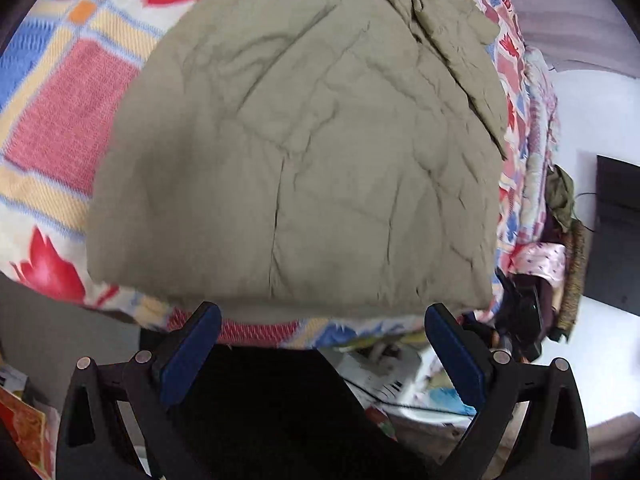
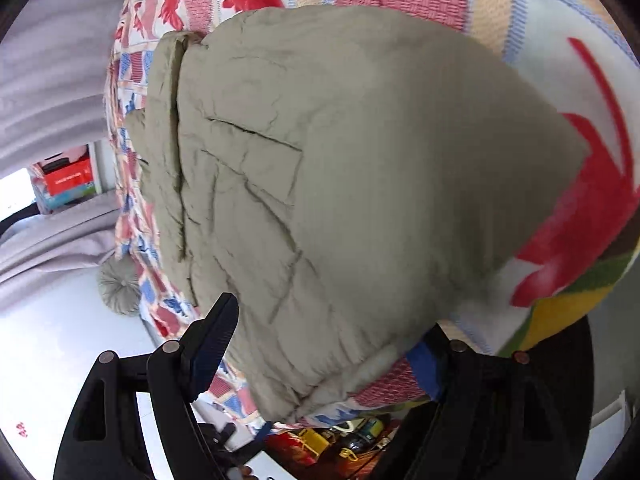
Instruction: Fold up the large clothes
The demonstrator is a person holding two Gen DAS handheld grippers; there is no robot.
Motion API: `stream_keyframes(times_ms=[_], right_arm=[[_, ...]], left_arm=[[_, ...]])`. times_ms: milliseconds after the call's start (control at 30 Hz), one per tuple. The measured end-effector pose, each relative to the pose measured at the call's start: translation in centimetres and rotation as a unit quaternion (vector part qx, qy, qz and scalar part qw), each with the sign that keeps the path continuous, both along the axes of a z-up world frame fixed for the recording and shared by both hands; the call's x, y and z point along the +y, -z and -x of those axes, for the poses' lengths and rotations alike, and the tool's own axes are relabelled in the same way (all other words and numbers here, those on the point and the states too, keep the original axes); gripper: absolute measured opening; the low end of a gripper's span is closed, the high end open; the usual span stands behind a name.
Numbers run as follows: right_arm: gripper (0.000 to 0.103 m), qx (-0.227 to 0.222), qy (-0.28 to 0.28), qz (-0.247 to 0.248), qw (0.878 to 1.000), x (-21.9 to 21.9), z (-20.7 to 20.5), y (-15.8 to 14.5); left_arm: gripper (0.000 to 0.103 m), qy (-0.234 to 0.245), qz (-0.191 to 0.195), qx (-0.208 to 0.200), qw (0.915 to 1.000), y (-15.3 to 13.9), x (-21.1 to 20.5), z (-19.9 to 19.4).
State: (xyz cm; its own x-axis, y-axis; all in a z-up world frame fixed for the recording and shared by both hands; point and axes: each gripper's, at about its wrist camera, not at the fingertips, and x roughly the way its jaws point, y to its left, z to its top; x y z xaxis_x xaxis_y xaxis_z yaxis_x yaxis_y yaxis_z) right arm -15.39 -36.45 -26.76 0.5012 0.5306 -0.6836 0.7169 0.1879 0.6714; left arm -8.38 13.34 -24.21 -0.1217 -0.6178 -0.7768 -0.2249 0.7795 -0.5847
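Observation:
An olive quilted jacket (image 1: 304,152) lies folded on a bed covered by a patchwork blanket (image 1: 60,112) with red flowers. My left gripper (image 1: 324,332) is open just short of the jacket's near edge, with nothing between its blue pads (image 1: 188,360). In the right wrist view the jacket (image 2: 360,184) fills the middle, and its near corner lies between the fingers of my right gripper (image 2: 332,320). Those jaws stand wide open and the pads do not press the cloth. The right finger is partly hidden behind the blanket's edge (image 2: 384,384).
The bed's edge runs just ahead of both grippers. Below it lie papers and clutter (image 1: 384,376) and colourful items (image 2: 344,436). A pile of clothes (image 1: 556,248) and dark furniture (image 1: 616,232) stand at the right. Grey curtains (image 2: 52,92) and a round cushion (image 2: 120,284) are at the left.

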Motion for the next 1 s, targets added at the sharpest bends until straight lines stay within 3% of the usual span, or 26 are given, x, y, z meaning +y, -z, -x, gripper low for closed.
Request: stream_keyframes(times_ms=[67,200,333,533,633,700,767,800,833,867,900,1000], right_arm=[[0.081,-0.009,-0.008,-0.001,1.0,0.2,-0.7,-0.5],[0.081,-0.035,-0.008,-0.016,0.999,0.6,-1.8,-1.3],[0.081,-0.06,0.01,-0.035,0.998,0.4,-2.3,-1.6],[0.081,-0.037,-0.011,-0.018,0.999,-0.2,-2.2,-1.0],[0.081,-0.024,-0.001,-0.016,1.0,-0.5,-1.5,-0.2],[0.081,-0.017,0.006,-0.019,1.0,-0.7,-1.1,0.4],[0.078,-0.017,0.013,-0.023,0.999,-0.7,-0.9,0.7],[0.066,-0.018,0.015,-0.026,0.999,-0.7,-0.8,0.7],[0.045,-0.016,0.014,-0.027,0.999,-0.7,-0.8,0.8],[0.033,-0.011,0.011,-0.025,1.0,-0.7,-0.9,0.8],[0.014,-0.005,0.008,-0.021,1.0,-0.8,-0.9,0.8],[0.01,-0.014,0.0,-0.012,1.0,-0.9,-1.1,0.1]], left_arm=[[0.102,-0.004,0.01,0.017,0.9998,0.9,-0.1,0.6],[0.102,-0.034,-0.007,0.032,0.9989,3.3,0.1,0.8],[0.102,-0.068,-0.012,0.016,0.9974,3.9,-0.1,-0.1],[0.102,-0.074,-0.016,-0.009,0.9971,3.6,-1.5,-1.6],[0.079,-0.076,-0.036,0.002,0.9964,4.3,-1.6,-2.1],[0.048,-0.071,-0.046,0.008,0.9964,4.6,-1.8,-2.6],[0.029,-0.065,-0.049,0.003,0.9967,4.3,-1.8,-3.0],[0.024,-0.064,-0.048,-0.001,0.9968,4.1,-1.7,-3.2],[0.022,-0.062,-0.048,-0.007,0.9969,3.8,-1.7,-3.3],[0.021,-0.057,-0.05,-0.015,0.997,3.3,-1.8,-3.6],[0.021,-0.052,-0.052,-0.023,0.997,2.9,-1.7,-3.7],[0.021,-0.038,-0.052,-0.054,0.9964,0.6,-1.6,-4.6]])
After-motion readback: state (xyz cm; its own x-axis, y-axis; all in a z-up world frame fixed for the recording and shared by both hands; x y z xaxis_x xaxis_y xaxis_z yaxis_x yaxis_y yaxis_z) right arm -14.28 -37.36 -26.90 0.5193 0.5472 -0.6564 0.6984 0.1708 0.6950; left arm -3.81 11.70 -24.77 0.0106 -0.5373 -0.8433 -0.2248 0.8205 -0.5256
